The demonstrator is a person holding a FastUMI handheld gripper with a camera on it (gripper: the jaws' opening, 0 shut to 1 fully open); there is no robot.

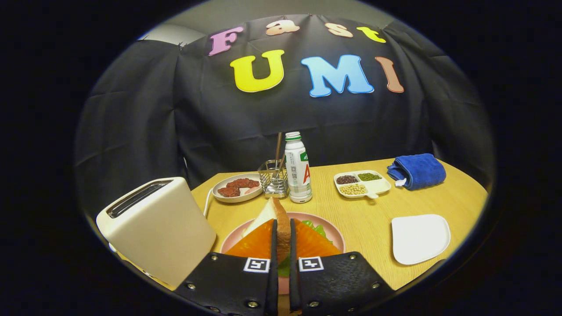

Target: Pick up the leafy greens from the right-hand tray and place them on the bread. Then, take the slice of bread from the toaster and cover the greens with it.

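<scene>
My gripper (283, 240) is shut on a slice of bread (277, 218), which stands on edge between the fingers above the pink plate (334, 234). Leafy greens (319, 229) lie on that plate, showing just right of the fingers and below the held slice. Any bread under the greens is hidden by the fingers. The cream toaster (156, 226) stands close on the left, and its slot looks empty. The white tray (420, 238) to the right of the plate is bare.
Beyond the plate stand a white bottle (298, 169) and a wire holder (273, 179). A dish of red food (237, 188) sits behind the toaster, a divided bean tray (362, 183) and a blue cloth (417, 170) at the back right.
</scene>
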